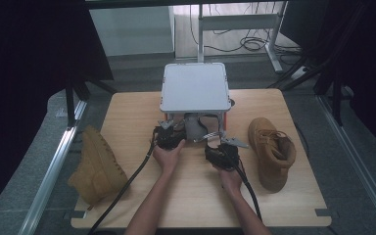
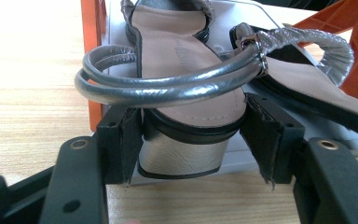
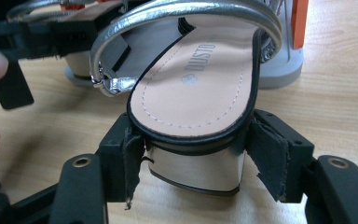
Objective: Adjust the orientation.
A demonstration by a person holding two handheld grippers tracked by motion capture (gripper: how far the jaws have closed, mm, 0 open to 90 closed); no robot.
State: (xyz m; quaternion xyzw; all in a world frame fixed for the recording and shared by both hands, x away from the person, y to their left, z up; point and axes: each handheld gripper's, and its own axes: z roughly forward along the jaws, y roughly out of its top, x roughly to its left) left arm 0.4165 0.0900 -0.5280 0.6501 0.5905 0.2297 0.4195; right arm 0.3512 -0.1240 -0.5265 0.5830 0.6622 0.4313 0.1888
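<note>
At nine o'clock a tan boot [image 1: 96, 166] lies tipped over the counter [image 1: 142, 110] edge. My left hand [image 1: 168, 157] reaches toward twelve, palm over its gripper [image 1: 168, 135]; in the left gripper view its jaws clench the block heel of a silver sandal [image 2: 186, 88], pads against both heel sides. My right hand [image 1: 231, 178] angles toward eleven; its gripper [image 1: 221, 152] clenches the heel of the second sandal [image 3: 200, 88] likewise. Both sandals sit at centre, just before the grey rack [image 1: 194, 87]. At three o'clock another boot [image 1: 271, 152] stands upright.
</note>
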